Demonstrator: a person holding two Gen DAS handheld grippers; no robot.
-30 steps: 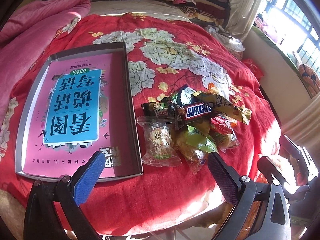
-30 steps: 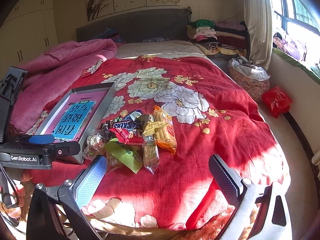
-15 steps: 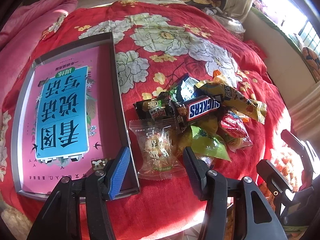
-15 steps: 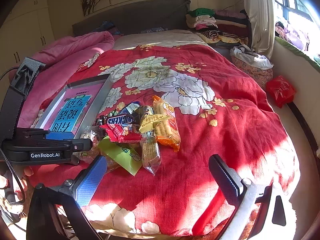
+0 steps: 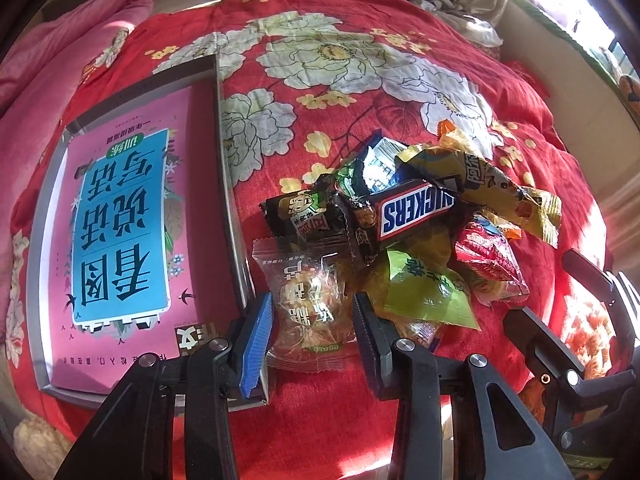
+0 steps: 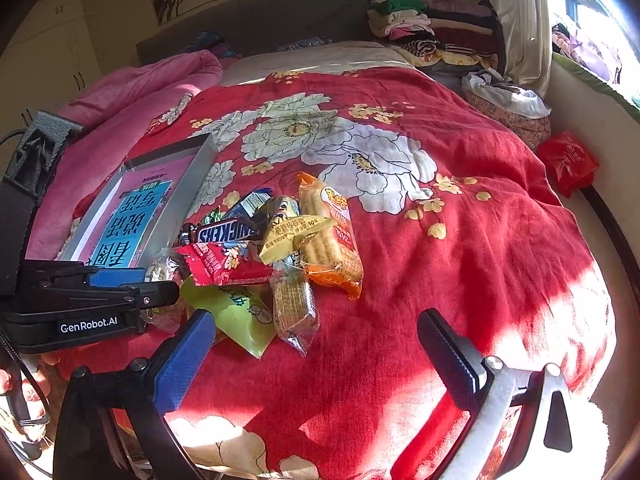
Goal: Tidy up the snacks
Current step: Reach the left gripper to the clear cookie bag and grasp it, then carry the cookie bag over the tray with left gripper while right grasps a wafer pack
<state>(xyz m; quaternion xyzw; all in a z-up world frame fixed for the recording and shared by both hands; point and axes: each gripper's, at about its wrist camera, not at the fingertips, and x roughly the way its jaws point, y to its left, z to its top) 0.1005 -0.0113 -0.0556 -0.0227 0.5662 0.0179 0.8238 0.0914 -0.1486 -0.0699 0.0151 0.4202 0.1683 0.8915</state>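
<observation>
Left gripper (image 5: 310, 322) jaws closing around the clear-wrapped pastry (image 5: 308, 300); the pads look just about on it, contact unclear. The pastry lies on the red bedspread (image 5: 360, 80) at the snack pile (image 5: 416, 232) edge, beside the tray (image 5: 224, 168). Right gripper (image 6: 320, 344) jaws wide apart, nothing between them, hovering near the pile.

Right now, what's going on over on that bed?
A person is sorting a pile of wrapped snacks on the red floral bedspread. The left gripper is closing its jaws around a clear-wrapped round pastry at the pile's near edge, right beside the grey shallow box with the pink book inside. Whether the pads already press on it is unclear. The right gripper hangs open over bare bedspread, holding nothing. No snack is in the box yet.
</observation>
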